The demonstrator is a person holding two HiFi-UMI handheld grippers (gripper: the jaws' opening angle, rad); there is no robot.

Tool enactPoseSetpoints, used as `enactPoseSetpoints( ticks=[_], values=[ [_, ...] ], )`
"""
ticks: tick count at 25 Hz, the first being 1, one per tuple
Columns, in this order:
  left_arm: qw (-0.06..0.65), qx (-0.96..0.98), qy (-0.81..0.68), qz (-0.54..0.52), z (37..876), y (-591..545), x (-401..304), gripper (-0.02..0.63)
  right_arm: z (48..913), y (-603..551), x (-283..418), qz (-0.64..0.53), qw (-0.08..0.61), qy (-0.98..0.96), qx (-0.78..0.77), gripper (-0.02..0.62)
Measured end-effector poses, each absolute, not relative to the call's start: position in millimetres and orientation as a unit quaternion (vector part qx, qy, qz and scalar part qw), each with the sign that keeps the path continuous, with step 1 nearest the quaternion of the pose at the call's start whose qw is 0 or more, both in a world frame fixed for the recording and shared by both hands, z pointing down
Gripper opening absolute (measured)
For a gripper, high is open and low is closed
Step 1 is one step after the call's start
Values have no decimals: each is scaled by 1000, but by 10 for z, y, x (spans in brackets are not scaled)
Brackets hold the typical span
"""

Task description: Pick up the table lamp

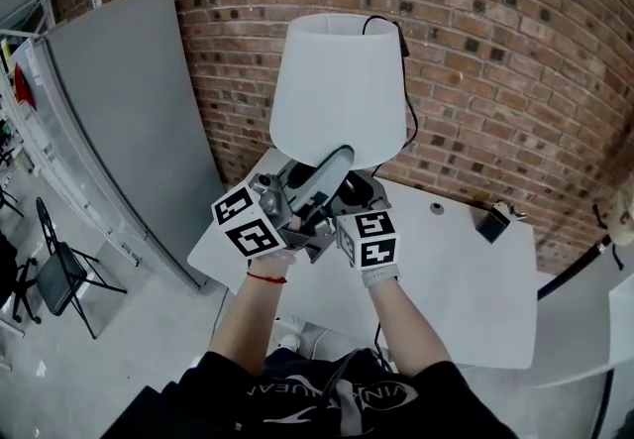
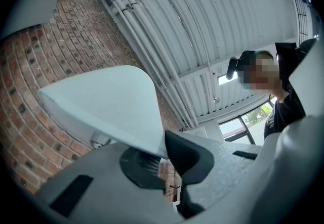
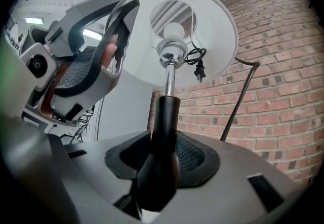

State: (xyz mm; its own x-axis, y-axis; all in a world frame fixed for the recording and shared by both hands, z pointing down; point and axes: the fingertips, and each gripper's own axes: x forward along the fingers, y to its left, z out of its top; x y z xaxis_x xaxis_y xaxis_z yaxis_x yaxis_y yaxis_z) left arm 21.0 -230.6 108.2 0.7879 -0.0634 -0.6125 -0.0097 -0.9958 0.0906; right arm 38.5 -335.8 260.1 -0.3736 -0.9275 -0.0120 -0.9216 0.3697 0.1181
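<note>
The table lamp has a white shade [image 1: 337,90] on a chrome and black stem [image 3: 164,117]. My left gripper [image 1: 337,158] reaches up to the shade's lower rim, and in the left gripper view its pads [image 2: 188,154] are pinched on the shade [image 2: 109,106]. My right gripper [image 3: 162,152] is shut on the black lower stem, held level below the shade. In the head view the right gripper [image 1: 342,201] sits under the shade, and my hands hide the lamp's foot. A black cord [image 1: 394,36] hangs behind the shade. The left gripper [image 3: 109,41] shows at the rim in the right gripper view.
The lamp is over a white table [image 1: 466,274] set against a brick wall [image 1: 495,80]. A black plug block [image 1: 492,222] lies at the table's back right. A grey panel [image 1: 129,120] leans at the left, with a folding chair [image 1: 59,269] on the floor.
</note>
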Motion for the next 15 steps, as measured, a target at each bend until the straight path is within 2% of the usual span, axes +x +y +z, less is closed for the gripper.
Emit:
enactPoseSetpoints(
  ticks=[15],
  values=[
    [32,947,-24,-320,992,-2077,163,13,2489,-3148,303,-61,17,-828,557,153]
  ],
)
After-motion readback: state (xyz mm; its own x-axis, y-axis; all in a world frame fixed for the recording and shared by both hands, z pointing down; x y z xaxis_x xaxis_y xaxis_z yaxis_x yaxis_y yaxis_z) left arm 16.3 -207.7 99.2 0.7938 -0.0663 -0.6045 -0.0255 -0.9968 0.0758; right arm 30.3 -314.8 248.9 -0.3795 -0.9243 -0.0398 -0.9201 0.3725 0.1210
